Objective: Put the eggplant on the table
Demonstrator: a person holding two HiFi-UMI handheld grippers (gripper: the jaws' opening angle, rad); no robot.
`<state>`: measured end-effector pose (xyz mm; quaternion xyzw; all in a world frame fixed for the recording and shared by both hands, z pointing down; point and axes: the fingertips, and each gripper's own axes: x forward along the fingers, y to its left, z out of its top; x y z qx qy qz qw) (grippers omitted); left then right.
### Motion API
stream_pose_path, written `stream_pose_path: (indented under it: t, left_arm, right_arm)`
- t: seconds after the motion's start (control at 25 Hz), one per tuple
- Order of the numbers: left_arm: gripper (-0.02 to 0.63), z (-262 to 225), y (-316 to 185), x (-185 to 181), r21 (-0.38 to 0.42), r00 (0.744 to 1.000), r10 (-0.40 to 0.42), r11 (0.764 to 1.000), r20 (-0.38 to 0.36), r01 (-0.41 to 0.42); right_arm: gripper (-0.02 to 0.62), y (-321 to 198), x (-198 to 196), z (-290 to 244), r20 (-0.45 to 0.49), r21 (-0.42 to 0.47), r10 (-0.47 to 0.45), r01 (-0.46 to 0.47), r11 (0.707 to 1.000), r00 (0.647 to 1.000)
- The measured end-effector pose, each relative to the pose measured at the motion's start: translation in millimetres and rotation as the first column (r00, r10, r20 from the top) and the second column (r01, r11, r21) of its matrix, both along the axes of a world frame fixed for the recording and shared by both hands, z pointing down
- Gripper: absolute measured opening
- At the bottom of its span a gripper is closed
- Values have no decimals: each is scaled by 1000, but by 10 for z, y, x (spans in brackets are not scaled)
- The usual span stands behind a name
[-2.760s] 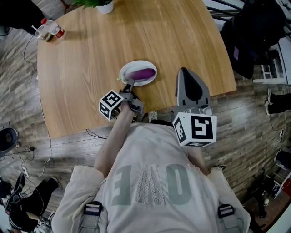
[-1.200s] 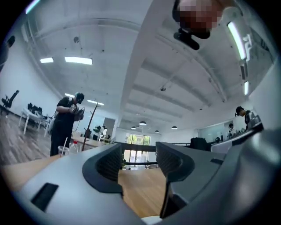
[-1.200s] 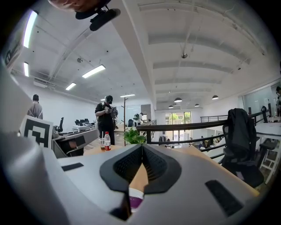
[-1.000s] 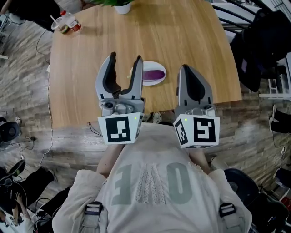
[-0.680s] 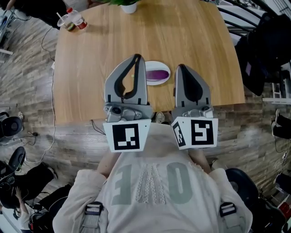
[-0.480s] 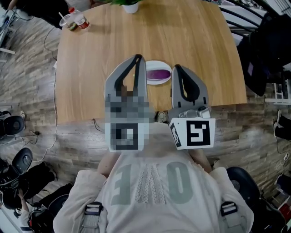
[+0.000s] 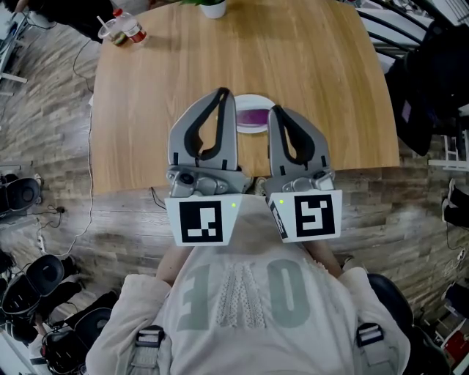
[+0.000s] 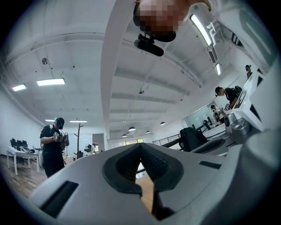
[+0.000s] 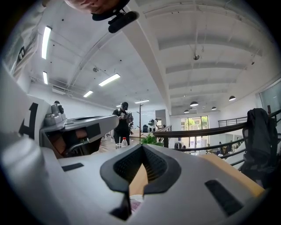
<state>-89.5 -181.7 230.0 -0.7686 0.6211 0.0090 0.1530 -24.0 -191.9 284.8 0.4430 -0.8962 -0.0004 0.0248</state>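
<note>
The purple eggplant [image 7: 253,117] lies on a small white plate [image 7: 253,99] near the front edge of the round wooden table [image 7: 146,110]. I hold both grippers side by side in front of my chest, above and short of the plate. My left gripper [image 7: 222,93] is shut with nothing between its jaws, and its tips meet in the left gripper view [image 8: 140,145]. My right gripper [image 7: 274,110] is also shut and empty [image 9: 142,147]. Its tips partly cover the plate's near side in the head view.
Drink cups [image 7: 124,29] stand at the table's far left and a white plant pot [image 7: 214,7] at its far edge. A dark jacket [image 7: 432,80] hangs at the right. Cables and black gear [image 7: 22,194] lie on the floor at left. A person [image 8: 53,145] stands far off.
The left gripper's jaws, wide open a second ago, have shut. The right gripper has shifted left, close beside the left one. The eggplant stays on its plate.
</note>
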Motion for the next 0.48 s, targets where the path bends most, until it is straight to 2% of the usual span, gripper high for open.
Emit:
stream_pose_path:
  t: [0.48]
  left_arm:
    - [9,47,-45,-76,-13,1000,-16,1000,-26,16]
  right_arm:
    - [18,38,-52,53,-2,-21,-12,12,1000,1000]
